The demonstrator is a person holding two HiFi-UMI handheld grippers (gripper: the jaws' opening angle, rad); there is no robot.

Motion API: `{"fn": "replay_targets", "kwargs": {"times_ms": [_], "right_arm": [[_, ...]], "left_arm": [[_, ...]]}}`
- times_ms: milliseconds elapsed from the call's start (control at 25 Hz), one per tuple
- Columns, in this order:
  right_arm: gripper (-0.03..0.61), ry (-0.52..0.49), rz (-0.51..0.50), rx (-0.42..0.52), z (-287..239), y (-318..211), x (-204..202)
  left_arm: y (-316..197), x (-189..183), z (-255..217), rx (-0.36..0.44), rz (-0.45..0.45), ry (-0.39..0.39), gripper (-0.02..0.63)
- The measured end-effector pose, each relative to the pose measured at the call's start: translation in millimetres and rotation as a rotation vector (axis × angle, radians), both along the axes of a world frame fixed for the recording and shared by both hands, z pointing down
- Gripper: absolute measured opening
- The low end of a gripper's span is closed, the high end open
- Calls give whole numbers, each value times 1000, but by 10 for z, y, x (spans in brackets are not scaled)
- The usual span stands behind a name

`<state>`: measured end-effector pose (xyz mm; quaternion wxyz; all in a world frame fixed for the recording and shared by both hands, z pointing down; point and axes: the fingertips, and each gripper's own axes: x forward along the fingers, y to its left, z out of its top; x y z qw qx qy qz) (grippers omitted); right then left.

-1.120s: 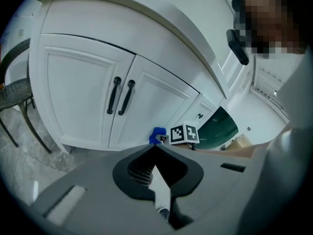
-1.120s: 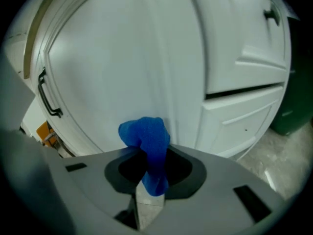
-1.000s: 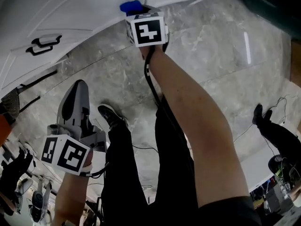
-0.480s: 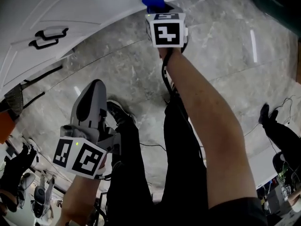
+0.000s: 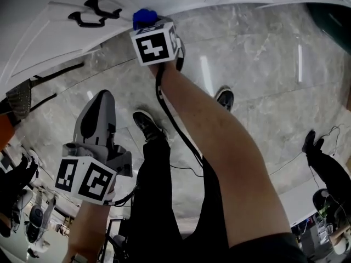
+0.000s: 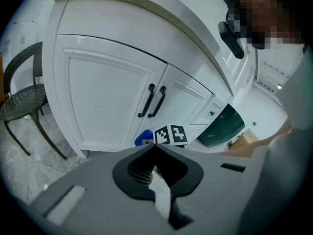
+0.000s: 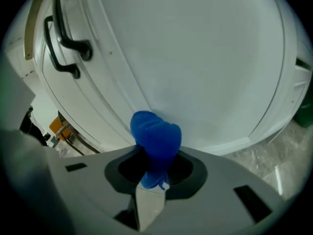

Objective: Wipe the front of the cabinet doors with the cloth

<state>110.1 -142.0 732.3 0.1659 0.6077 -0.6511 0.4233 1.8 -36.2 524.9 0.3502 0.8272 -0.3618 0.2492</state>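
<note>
1. Right tool (image 7: 152,173) pinches the blue cloth (image 7: 155,133) and presses it on the low edge of the white cabinet door (image 7: 195,72).
2. It has slid along the door toward the black handles (image 7: 66,38), so the wiping seems under way.
3. Left tool (image 6: 155,153) is closed on nothing, well back from the doors.

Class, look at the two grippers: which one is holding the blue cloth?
The right gripper: its jaws are shut on the blue cloth, against the white cabinet door. The left gripper is shut on nothing, away from that door.
</note>
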Motion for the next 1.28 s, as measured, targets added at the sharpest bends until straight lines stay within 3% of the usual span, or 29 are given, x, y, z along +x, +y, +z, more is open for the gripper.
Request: {"fn": "replay_targets", "kwargs": {"times_ms": [120, 280, 640, 960, 1120, 1280], "right_arm": [[78, -36, -41, -51, 115, 16, -188], [78, -9, -120, -51, 133, 28, -198], [78, 77, -43, -13, 51, 191, 874], [78, 172, 2, -36, 75, 444, 1900], [80, 175, 67, -45, 4, 615, 2153], [78, 183, 196, -55, 83, 726, 2338]], "left_arm": [[-15, -136, 77, -12, -37, -7, 1], [83, -48, 156, -34, -36, -1, 1], [290, 569, 209, -47, 52, 9, 0], [666, 1132, 209, -102, 87, 36, 1], [794, 1199, 200, -115, 112, 43, 2], [743, 1139, 226, -138, 72, 67, 0]]}}
